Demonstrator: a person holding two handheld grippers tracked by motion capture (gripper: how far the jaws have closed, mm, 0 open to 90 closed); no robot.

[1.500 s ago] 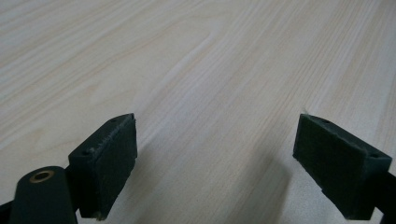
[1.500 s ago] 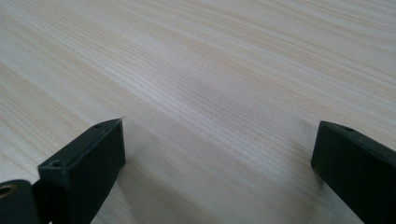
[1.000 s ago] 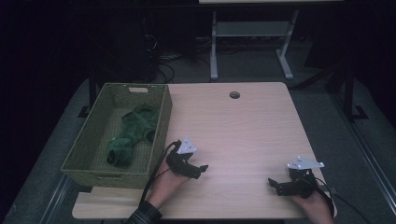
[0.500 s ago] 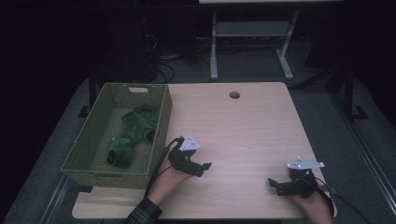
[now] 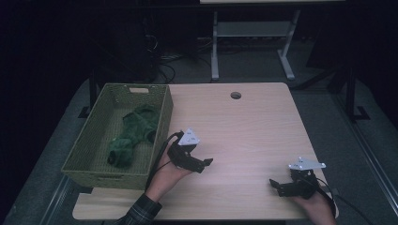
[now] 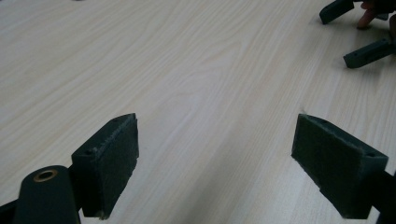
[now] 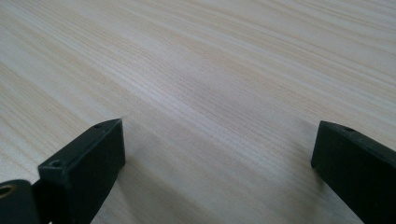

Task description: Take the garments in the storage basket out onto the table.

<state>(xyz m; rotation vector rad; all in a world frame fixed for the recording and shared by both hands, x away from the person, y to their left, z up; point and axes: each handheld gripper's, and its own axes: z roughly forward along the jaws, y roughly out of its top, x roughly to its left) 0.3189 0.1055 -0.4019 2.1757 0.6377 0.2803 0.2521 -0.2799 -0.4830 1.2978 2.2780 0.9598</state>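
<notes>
Table: light wood-grain table point(image 5: 253, 131) with a round cable hole point(image 5: 235, 95) near its far edge; bare wood lies under both grippers.
Left gripper: left gripper point(image 5: 206, 163) is held low over the table just right of the basket, with its grey three-cornered plate on top and its cable trailing back toward the person's sleeve.
Left fingers: spread wide apart in the left gripper view point(image 6: 217, 163), the padded faces point(image 6: 112, 163) holding nothing, only wood grain between them.
Right gripper: right gripper point(image 5: 277, 186) sits near the front right corner of the table, well apart from the left one, pointing left; its two finger tips also appear at the top right of the left gripper view.
Right fingers: wide apart in the right gripper view point(image 7: 217, 163), nothing between them but bare table.
Basket: green woven basket point(image 5: 94, 154) stands at the left edge of the table, with a handle slot in its far wall.
Cloth: crumpled green cloth point(image 5: 133, 133) lies inside the basket, stretched from the far right part toward the near middle, apart from both grippers.
</notes>
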